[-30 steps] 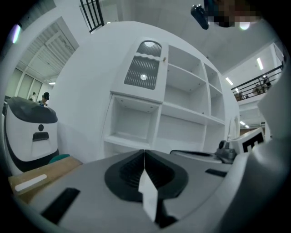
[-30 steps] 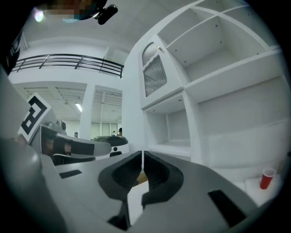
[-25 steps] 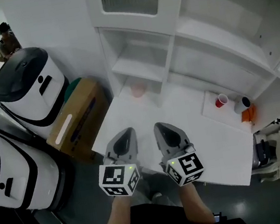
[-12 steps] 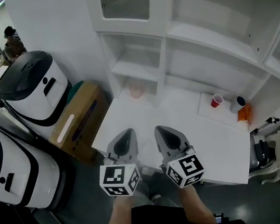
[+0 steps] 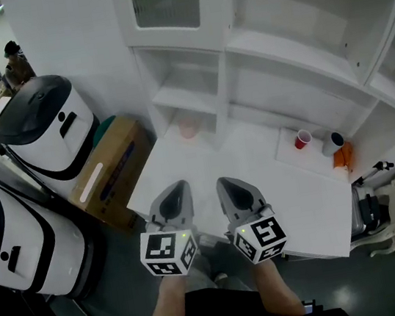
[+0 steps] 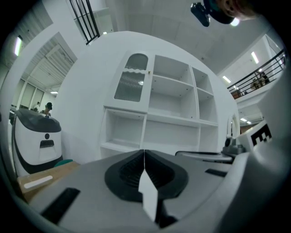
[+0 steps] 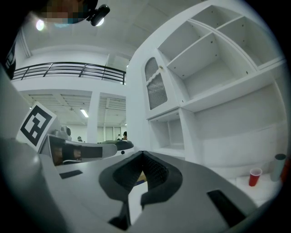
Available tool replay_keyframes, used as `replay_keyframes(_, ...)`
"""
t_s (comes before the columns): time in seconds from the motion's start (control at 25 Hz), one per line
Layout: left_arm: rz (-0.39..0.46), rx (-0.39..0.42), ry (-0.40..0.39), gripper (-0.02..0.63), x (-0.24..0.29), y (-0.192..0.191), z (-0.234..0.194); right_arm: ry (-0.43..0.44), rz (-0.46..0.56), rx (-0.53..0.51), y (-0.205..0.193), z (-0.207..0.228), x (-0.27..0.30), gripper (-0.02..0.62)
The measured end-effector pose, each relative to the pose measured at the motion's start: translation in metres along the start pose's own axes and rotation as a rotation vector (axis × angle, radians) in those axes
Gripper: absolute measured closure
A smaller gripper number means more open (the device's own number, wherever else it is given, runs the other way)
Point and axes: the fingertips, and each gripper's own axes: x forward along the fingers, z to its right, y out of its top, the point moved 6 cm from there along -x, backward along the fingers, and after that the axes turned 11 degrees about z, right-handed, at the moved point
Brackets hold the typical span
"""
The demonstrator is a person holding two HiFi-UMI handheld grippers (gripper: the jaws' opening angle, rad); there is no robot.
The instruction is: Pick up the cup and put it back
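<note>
A red cup (image 5: 302, 139) stands at the table's far right, beside a grey cup (image 5: 332, 142) and an orange thing (image 5: 345, 156); the right gripper view also shows the red cup (image 7: 255, 176). A pale pink cup (image 5: 188, 128) sits in the low left shelf bay. My left gripper (image 5: 174, 189) and right gripper (image 5: 229, 183) hover side by side over the table's near edge, both shut and empty. In the left gripper view the left gripper (image 6: 144, 152) has its jaws pressed together. The right gripper (image 7: 142, 154) also has its tips closed.
A white shelf unit (image 5: 292, 49) rises behind the white table (image 5: 294, 205). Left of the table stand a cardboard box (image 5: 107, 171) and two white-and-black machines (image 5: 48, 132). People stand far off at the upper left (image 5: 12, 64).
The view has shifted slightly, so the cups and shelves sit a little higher and further left in the head view. Both grippers stay in place and shut.
</note>
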Motion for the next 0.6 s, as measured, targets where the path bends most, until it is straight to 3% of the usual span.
replay_keyframes(0.6,-0.011,0.007,-0.008,0.592,0.009,-0.003,0.012,-0.007,-0.013,-0.005,-0.002,0.014,-0.006,0.586)
